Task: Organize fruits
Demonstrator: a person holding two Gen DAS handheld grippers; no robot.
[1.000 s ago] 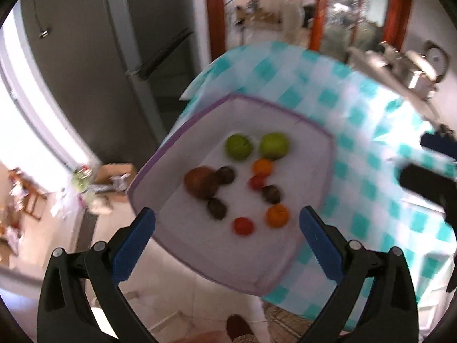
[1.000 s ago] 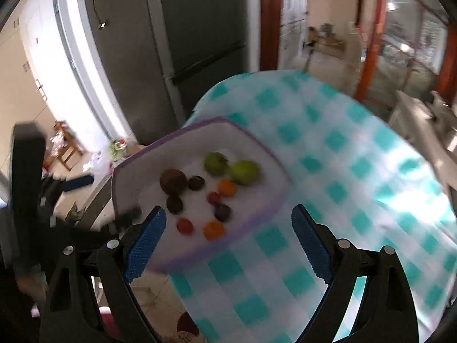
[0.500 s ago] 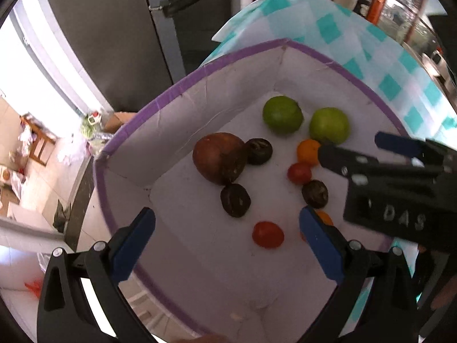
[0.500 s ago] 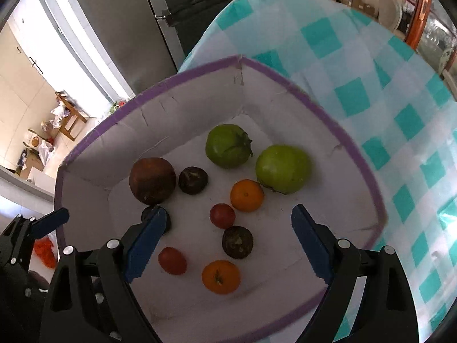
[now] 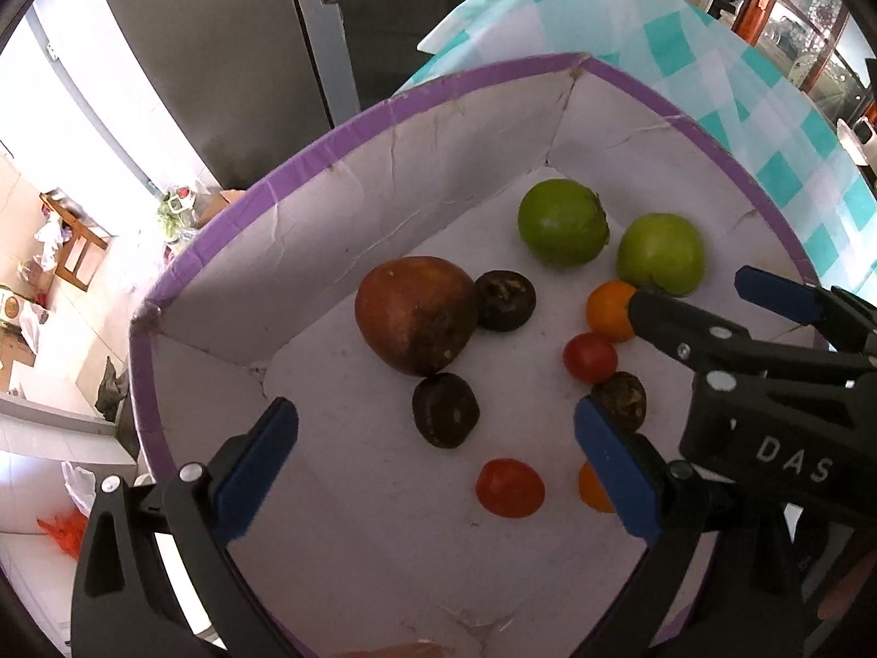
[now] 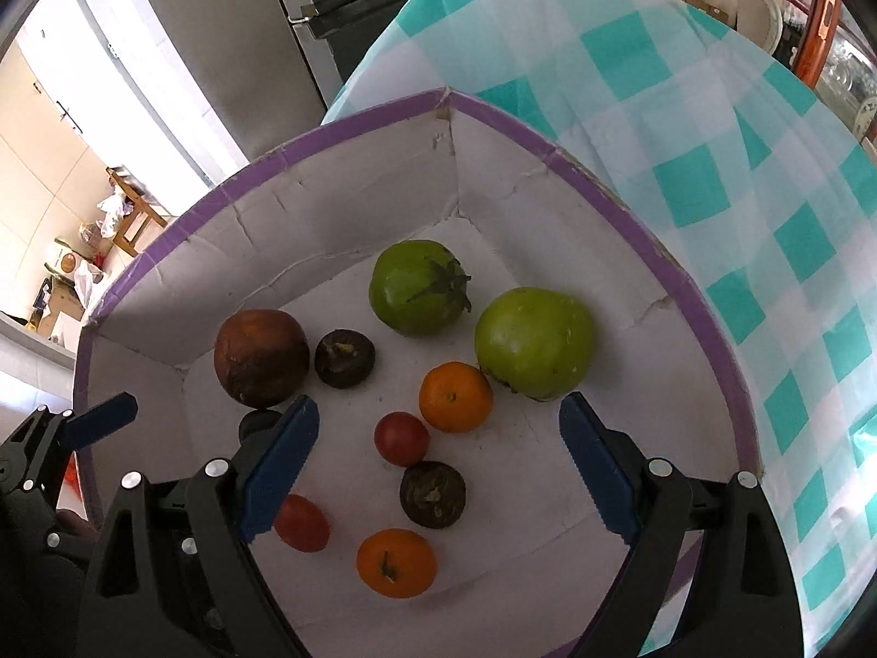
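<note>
Looking down: both claws point into a white box (image 6: 340, 208) with a purple rim, and all the fruit lies on its floor.
Box place: it sits on a table with a teal and white check cloth (image 6: 685, 126), which shows from 12 to 4 o'clock in the right view.
Left claw (image 5: 436, 463): wide, nothing between its blue pads, over the box floor.
Right claw (image 6: 438, 463): wide, holding nothing, over the middle of the fruit.
Green fruits: two big ones, one with a dark stem (image 6: 419, 288) and a smooth one (image 6: 534, 342), side by side toward 12 to 1 o'clock from the right claw.
Big brown fruit (image 6: 260, 356): at 10 o'clock in the right view, with a small dark fruit (image 6: 344, 358) touching or just beside it.
Oranges: one (image 6: 455, 397) just below the green ones, one (image 6: 396, 562) at 6 o'clock near the front.
Red fruits: one (image 6: 401, 437) in the middle, one (image 6: 301, 522) partly behind the right claw's left pad.
Dark fruit in the middle (image 6: 433, 493): just below the middle red one.
In the way: in the left view the right claw (image 5: 729, 323) reaches in from 3 o'clock and covers part of an orange; the left claw's right pad (image 5: 614, 471) hides part of the front orange and a dark fruit.
Around: a tall grey fridge (image 5: 263, 55) stands behind the box at 11 to 12 o'clock.
</note>
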